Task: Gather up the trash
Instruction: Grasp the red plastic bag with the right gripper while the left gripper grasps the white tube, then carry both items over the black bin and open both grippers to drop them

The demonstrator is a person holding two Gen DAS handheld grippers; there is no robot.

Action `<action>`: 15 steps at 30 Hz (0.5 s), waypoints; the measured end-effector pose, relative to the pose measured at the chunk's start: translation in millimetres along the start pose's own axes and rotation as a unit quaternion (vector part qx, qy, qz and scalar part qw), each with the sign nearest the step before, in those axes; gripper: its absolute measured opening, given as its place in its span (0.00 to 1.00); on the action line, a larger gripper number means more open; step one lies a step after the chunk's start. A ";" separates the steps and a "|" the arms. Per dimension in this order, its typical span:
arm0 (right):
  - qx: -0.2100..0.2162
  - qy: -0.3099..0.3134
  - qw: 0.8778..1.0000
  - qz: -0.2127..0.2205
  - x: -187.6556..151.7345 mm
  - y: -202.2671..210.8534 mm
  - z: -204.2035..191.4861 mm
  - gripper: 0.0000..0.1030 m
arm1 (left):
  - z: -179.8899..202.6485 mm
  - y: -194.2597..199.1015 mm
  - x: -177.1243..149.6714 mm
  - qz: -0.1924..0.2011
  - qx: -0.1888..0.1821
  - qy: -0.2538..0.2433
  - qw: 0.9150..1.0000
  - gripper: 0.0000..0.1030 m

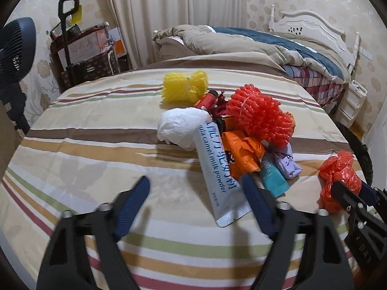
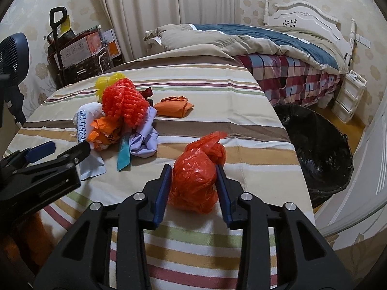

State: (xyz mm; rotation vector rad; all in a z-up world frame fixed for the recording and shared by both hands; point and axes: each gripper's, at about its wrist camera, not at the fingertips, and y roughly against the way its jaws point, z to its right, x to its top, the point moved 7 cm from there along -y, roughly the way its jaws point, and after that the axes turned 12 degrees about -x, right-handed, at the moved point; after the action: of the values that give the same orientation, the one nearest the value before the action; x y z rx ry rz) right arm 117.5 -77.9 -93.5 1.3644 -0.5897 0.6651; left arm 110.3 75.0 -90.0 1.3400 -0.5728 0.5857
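Mesh foam nets: two – one yellow (image 1: 185,85), one red (image 1: 260,114). Crumpled red plastic bag (image 2: 197,181): one. Milk powder sachet (image 1: 219,178): one. Lined bin (image 2: 316,149): one.

Glossy crinkled plastic bag (image 2: 193,181); matt cloth sheet (image 2: 217,91).

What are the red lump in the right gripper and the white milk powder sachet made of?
Red lump: thin plastic film, probably a crumpled bag; glossy, translucent, finely creased. Milk powder sachet: looks like laminated plastic or foil pouch; smooth satin face, printed text, crimped end seal.
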 end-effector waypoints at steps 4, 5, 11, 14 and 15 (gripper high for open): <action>0.001 0.004 1.000 0.000 -0.7 -3.5 1.0 0.48 | 0.9 -7.2 -2.3 -0.016 -0.022 0.001 1.000 0.50; 0.002 0.003 1.000 -0.001 -0.8 -3.7 1.1 0.48 | 1.1 -6.4 -2.2 -0.015 -0.026 0.002 1.000 0.45; 0.013 -0.003 1.000 -0.008 -3.3 -4.6 2.7 0.36 | 2.4 -3.3 -3.9 -0.011 -0.046 0.000 0.999 0.31; 0.018 -0.003 1.000 -0.008 -4.4 -2.9 2.6 0.32 | 1.3 -0.2 -4.1 -0.009 -0.049 0.003 0.999 0.30; 0.018 -0.003 1.000 -0.007 -4.4 -2.0 3.1 0.31 | 1.0 1.9 -4.1 -0.006 -0.050 0.003 0.999 0.29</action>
State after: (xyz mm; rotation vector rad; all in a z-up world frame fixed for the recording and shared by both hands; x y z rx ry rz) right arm 115.9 -81.5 -97.7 1.4040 -0.5756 0.6639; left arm 106.0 74.0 -91.2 1.2457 -0.5826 0.5446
